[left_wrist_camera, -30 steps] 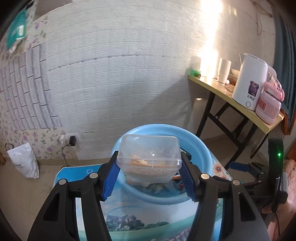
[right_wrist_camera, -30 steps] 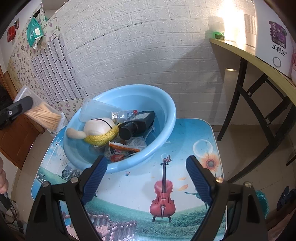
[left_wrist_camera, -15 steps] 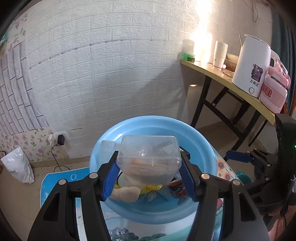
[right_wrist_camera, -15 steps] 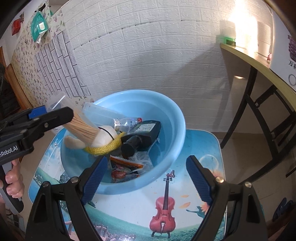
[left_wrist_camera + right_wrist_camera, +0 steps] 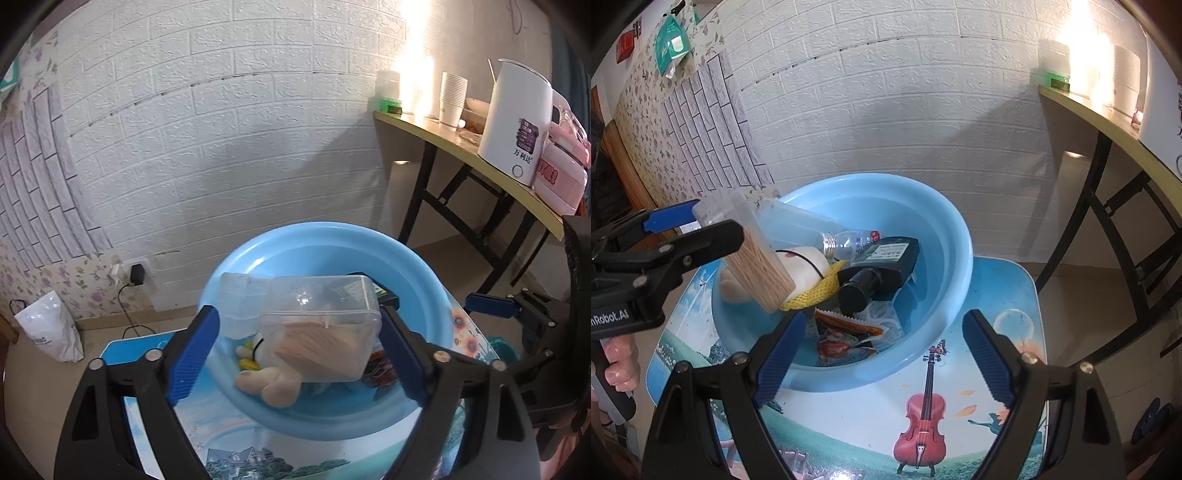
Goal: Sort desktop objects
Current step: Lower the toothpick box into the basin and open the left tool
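A clear plastic box of toothpicks [image 5: 321, 328] sits tilted between the fingers of my left gripper [image 5: 295, 347], over the blue basin [image 5: 424, 280]. The left jaws stand wide, with a gap on the left side of the box; the box leans against the right finger [image 5: 399, 350]. In the right wrist view the box [image 5: 753, 254] rests on a plush toy [image 5: 809, 266] in the basin [image 5: 953, 236]. The basin also holds a clear bottle [image 5: 827, 236], a black bottle [image 5: 879, 269] and snack packets [image 5: 846, 332]. My right gripper [image 5: 882, 354] is open and empty at the basin's near rim.
The basin stands on a small table with a violin picture [image 5: 923, 424]. A yellow side table [image 5: 461, 147] at the right carries a white kettle [image 5: 517, 122], a pink appliance and paper cups. A white bag [image 5: 48, 332] lies on the floor at left.
My left gripper moved forward over the basin and opened; the toothpick box dropped from its grip and tilted onto the toys. My right gripper moved a little closer to the basin.
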Available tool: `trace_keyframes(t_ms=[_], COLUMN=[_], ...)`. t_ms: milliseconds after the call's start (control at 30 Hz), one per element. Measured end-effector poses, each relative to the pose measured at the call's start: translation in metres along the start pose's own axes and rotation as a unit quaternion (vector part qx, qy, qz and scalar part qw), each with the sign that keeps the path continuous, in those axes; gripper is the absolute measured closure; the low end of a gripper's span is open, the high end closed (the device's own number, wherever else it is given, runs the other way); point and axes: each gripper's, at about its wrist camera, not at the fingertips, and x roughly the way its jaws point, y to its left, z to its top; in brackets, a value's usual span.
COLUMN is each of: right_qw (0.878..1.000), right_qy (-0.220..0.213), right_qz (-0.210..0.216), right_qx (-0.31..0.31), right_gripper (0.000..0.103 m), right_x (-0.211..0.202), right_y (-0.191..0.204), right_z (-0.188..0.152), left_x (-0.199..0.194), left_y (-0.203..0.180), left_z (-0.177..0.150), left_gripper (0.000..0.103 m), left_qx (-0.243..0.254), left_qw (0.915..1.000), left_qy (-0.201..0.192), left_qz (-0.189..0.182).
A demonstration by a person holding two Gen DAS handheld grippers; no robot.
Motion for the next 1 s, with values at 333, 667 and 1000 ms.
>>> trace_keyframes(t_ms=[333, 667, 1000], right_qw=[1.000, 1.000, 1.000], right_qy=[-0.007, -0.018, -0.025], right_qz=[0.003, 0.005, -0.004], right_qx=[0.013, 0.024, 0.012], right_gripper=[0.015, 0.015, 0.014], right_x=[-0.014, -0.030, -0.034], right_y=[0.006, 0.016, 0.024], right_z=[0.000, -0.001, -0.001], left_x=[-0.019, -0.038, -0.048], left_y=[0.008, 0.014, 0.028], left_z=[-0.004, -0.009, -0.015], left_gripper=[0.004, 0.003, 0.003], left_qx=[0.001, -0.008, -0.040], left_qw=[0.9977, 0.9955, 0.9954], left_qy=[-0.003, 0.021, 0.009], left_qz=[0.068, 0.092, 0.087])
